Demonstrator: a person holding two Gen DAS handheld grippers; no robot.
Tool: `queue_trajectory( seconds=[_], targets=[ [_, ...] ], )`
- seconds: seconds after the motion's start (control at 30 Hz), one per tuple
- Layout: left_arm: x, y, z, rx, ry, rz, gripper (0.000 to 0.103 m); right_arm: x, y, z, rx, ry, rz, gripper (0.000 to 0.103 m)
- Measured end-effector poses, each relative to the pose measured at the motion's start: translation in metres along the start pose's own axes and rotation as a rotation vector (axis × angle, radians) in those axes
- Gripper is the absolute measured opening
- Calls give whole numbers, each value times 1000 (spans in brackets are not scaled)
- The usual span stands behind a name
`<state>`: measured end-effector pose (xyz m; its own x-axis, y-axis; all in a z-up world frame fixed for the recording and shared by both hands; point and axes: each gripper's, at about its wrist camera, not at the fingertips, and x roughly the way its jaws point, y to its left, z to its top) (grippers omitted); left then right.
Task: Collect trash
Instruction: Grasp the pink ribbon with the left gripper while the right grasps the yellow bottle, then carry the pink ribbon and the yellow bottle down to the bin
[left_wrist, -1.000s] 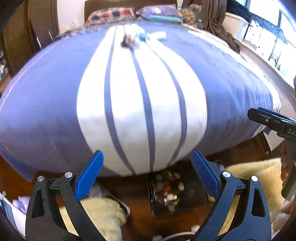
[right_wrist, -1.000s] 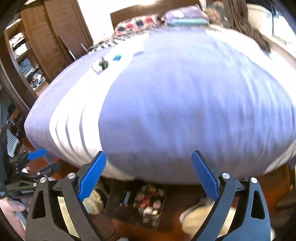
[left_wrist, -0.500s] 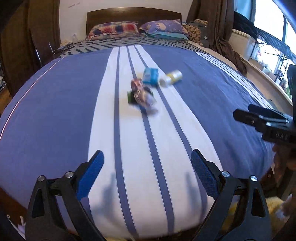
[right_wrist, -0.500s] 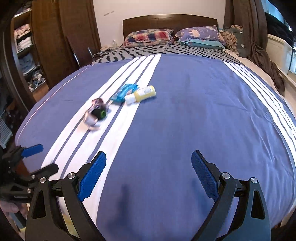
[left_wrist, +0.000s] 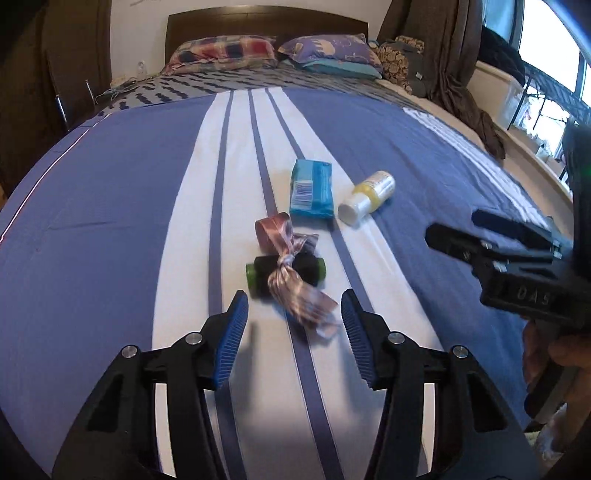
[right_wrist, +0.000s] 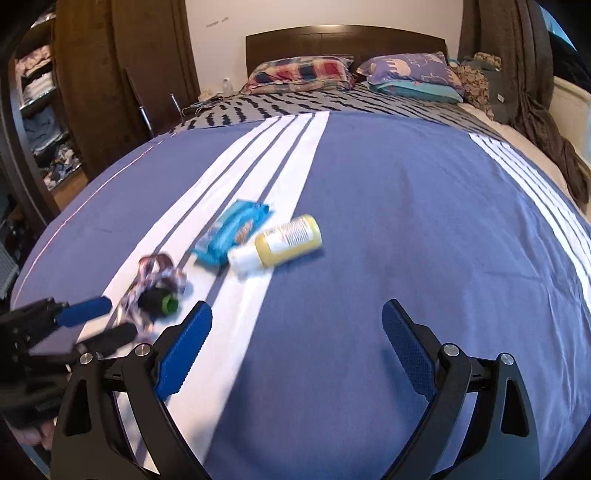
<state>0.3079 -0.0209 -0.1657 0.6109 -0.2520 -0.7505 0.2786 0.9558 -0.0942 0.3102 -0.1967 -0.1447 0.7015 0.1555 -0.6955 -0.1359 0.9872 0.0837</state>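
A: Left wrist view: how does the left gripper stand?

B: Its jaws are parted to a middling width and hold nothing. The blue pads flank the near end of a crumpled shiny wrapper; whether they touch it cannot be told.

A: And what lies just beyond the tips?

B: A black roll with green ends, lying crosswise on the bed cover, with the wrapper knotted around its middle. Farther off are a blue packet and, just beside it on the right, a yellow bottle with a white cap on its side, cap toward the camera.

A: Right wrist view: the right gripper?

B: Spread wide and holding nothing, above plain blue cover. The bottle and packet lie ahead and to the left, touching or nearly so; the roll is farther left, next to the left gripper's tips.

A: Where is open room?

B: The cover is bare to either side of the white stripes and toward the pillows and headboard. The right edge of the bed meets a brown curtain; the left edge drops toward a dark wardrobe with shelves of clothes.

A: Any container?

B: The shelves, holding folded clothes.
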Motion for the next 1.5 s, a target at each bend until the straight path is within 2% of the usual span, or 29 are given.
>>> queue_trajectory(
  seconds=[0.1,0.13,0.2,0.23,0.27,0.4,0.53,0.87,1.0,1.23,1.27,1.5],
  targets=[
    [9,0,3,10,10,-4,45,16,7,14,-12,12,-4,94],
    [11,0,3,14,12,-7,34,25,10,19,-13,24,-4,94],
    [12,1,4,26,6,11,21,37,15,25,-18,43,-1,94],
    [12,3,4,30,2,11,11,42,17,28,-16,53,0,94],
    [12,6,4,29,5,3,8,50,18,30,-11,64,2,94],
    [9,13,2,36,-1,0,6,65,21,36,-32,89,-38,94],
    [6,17,2,42,-5,-7,6,68,19,36,-69,106,-35,94],
    [0,22,9,35,-12,1,6,93,27,39,-144,172,14,93],
    [-4,21,11,33,-19,2,6,95,27,41,-137,176,46,62],
    [-24,12,9,45,-39,-7,6,83,27,35,-128,180,57,35],
    [-28,9,8,48,-42,-6,6,81,25,34,-116,181,60,25],
    [-48,-3,-2,56,-52,-12,6,66,14,29,-76,147,35,24]
  ],
)
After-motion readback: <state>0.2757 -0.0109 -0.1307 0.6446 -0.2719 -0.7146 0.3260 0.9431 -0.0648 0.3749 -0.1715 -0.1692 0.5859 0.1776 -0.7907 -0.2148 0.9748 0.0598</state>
